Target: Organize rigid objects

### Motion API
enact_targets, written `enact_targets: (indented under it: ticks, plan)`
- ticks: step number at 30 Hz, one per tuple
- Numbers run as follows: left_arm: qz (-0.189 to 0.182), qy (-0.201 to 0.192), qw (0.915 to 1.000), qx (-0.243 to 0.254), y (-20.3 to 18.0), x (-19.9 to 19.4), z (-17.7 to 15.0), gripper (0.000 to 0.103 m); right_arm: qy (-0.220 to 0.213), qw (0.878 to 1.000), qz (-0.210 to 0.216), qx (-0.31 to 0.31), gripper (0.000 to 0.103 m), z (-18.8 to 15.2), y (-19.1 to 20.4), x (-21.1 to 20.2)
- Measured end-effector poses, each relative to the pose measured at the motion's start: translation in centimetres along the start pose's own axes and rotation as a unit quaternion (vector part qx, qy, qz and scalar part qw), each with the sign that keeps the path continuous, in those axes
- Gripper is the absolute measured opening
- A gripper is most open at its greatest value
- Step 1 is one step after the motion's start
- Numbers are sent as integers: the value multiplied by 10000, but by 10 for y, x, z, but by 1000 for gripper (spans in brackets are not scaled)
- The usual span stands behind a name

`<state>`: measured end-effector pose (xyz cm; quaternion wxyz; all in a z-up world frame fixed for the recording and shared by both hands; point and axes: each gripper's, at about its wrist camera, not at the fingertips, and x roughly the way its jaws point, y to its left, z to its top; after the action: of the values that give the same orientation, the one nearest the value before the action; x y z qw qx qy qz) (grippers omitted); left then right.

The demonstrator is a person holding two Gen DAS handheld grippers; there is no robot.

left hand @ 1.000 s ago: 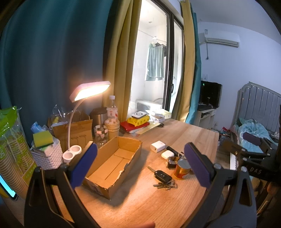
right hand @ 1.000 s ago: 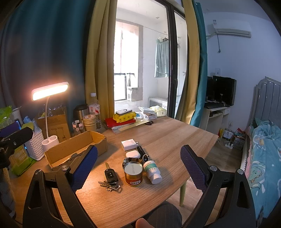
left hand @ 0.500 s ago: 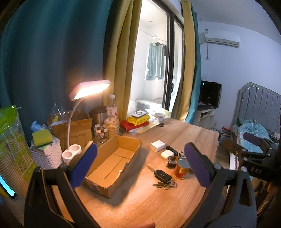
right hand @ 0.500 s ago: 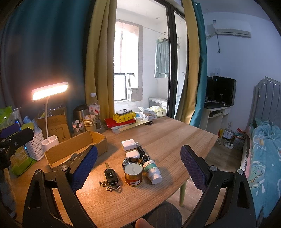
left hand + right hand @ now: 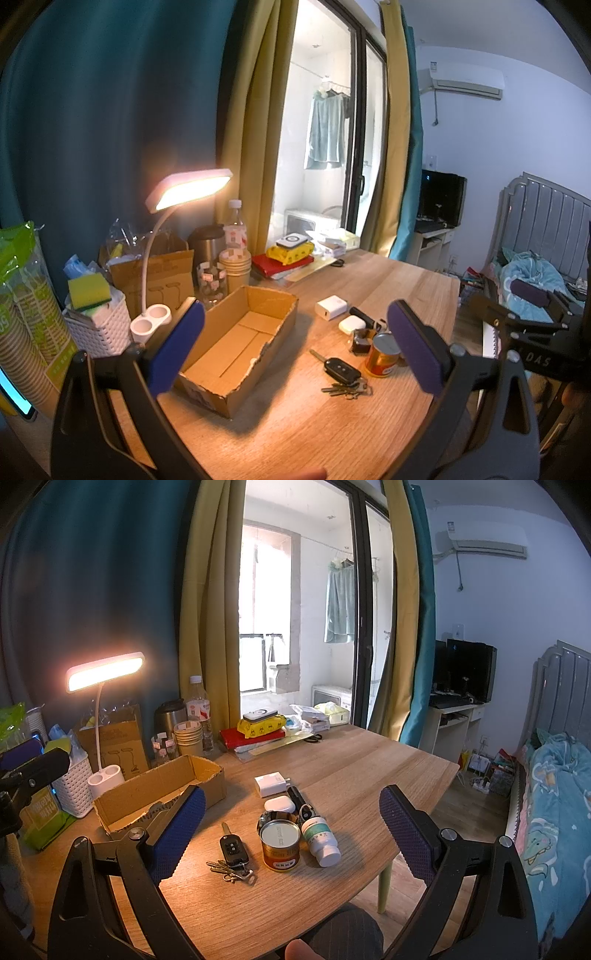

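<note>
Left wrist view: left gripper [image 5: 295,347] hovered above the wooden table [image 5: 388,284], jaws spread wide, nothing between the blue pads [image 5: 177,347]. Open cardboard box [image 5: 240,343] sat on the table below the left pad, inside bare, near rim torn. Right of the box lay the car key with key ring [image 5: 341,371], an orange tin can [image 5: 382,354] upright just beside it, a small dark item [image 5: 360,339] behind the can, white earbud case [image 5: 351,325], black flashlight [image 5: 364,316], white charger block [image 5: 331,307]. Lit desk lamp [image 5: 188,188] stood behind the box, white basket [image 5: 99,325] with a sponge to its left. Right gripper's frame was visible at the far right edge.

Right wrist view: right gripper [image 5: 291,834] was also held above the table [image 5: 369,760], jaws wide apart, holding nothing. Between the pads [image 5: 404,834]: car key [image 5: 232,849], tin can [image 5: 280,843] upright, white pill bottle [image 5: 321,840] lying on its side touching the can, earbud case [image 5: 279,805], flashlight [image 5: 297,796], charger [image 5: 271,783]. Cardboard box [image 5: 159,790] sat to the left, apart from the cluster. Person's knee [image 5: 343,930] showed at the table's near edge.
</note>
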<state>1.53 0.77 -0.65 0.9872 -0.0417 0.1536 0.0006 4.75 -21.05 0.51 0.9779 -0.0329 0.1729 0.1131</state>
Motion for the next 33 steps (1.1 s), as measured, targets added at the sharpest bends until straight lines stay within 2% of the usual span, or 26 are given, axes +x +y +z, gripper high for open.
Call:
enact_targets:
  ticks: [15, 25, 33]
  plan:
    - [86, 133, 9999, 14, 5, 11, -3, 100, 114, 9999, 65, -14, 97, 0, -1, 12]
    - [557, 905, 9943, 33, 45, 84, -21, 100, 400, 9990, 188, -107, 97, -3, -7, 60]
    - [962, 1680, 9808, 232, 93, 155, -42, 100, 732, 9970, 264, -4, 97, -16, -22, 101]
